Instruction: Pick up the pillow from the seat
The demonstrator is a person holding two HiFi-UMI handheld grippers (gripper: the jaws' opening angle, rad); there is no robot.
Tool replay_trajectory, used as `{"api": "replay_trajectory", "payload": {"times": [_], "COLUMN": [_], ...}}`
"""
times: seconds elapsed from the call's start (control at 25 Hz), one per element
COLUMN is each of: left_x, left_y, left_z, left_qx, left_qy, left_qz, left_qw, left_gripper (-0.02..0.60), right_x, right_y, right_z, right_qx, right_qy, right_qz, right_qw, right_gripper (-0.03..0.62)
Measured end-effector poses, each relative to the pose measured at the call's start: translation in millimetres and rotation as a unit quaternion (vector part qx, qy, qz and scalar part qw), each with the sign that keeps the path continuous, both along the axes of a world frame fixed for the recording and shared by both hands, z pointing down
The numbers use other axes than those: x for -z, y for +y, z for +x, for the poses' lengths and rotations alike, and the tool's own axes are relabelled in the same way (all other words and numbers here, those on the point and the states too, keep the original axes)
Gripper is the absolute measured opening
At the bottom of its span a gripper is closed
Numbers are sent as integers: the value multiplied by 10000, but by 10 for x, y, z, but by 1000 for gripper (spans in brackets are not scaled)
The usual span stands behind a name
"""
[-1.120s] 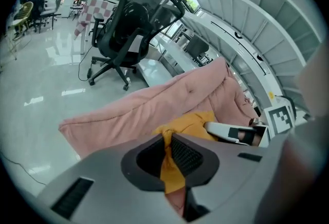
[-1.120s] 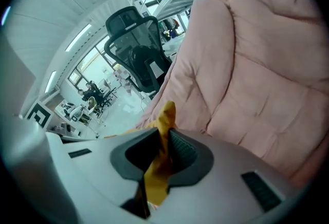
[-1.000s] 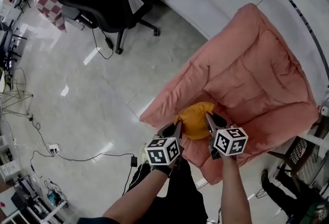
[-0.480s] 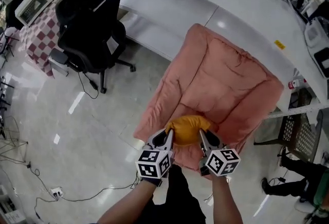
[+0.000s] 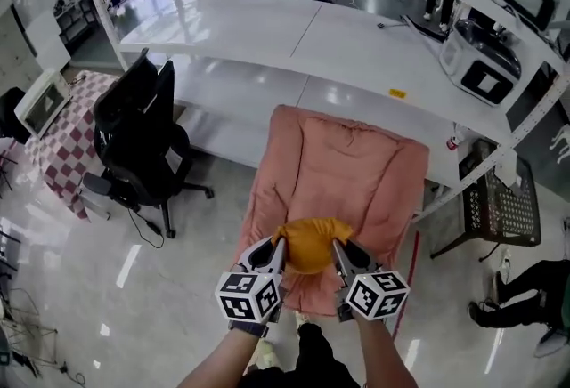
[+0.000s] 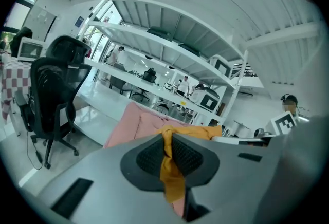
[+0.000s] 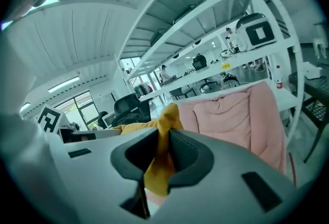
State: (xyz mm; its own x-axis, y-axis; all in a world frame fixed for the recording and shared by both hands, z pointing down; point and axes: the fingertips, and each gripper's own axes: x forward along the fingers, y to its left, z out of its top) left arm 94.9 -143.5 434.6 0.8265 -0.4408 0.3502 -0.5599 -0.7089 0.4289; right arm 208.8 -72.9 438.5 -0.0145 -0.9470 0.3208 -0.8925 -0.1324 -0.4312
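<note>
Pillow, the yellow one, hangs between your two tools above the front edge of the pink-covered seat. Your left gripper is pinched tight on a fold of its cloth, and your right gripper bites a fold at the other end. It looks lifted off the seat, so the pick seems nearly done; only drawing it away is left. No container takes part.

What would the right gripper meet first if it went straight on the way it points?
Past the yellow pillow it pinches, the right gripper would probably meet the pink seat backrest, though depth is unclear.
</note>
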Motion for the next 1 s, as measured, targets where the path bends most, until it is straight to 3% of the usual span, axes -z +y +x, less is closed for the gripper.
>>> {"api": "replay_trajectory", "payload": {"times": [0.28,0.68,1.0], "left_x": [692,1684,2226], "left_y": [146,354,492], "left_z": [38,26,21], "left_qx": [-380,-536,-737], "left_qy": [235,927,1177], "left_qz": [306,884,1181], "left_qw": [9985,9903,9832], "left_gripper": [36,37,40], "right_x": [691,1648,2168], "right_y": [247,550,687], "right_z": [-19,-84,-87], "right_qx": [-377,-609,-706], "right_qy": [212,613,950], "right_qz": [447,1035,1160], "right_qw": [9981,9909,9862], "right_gripper": [58,60,60]}}
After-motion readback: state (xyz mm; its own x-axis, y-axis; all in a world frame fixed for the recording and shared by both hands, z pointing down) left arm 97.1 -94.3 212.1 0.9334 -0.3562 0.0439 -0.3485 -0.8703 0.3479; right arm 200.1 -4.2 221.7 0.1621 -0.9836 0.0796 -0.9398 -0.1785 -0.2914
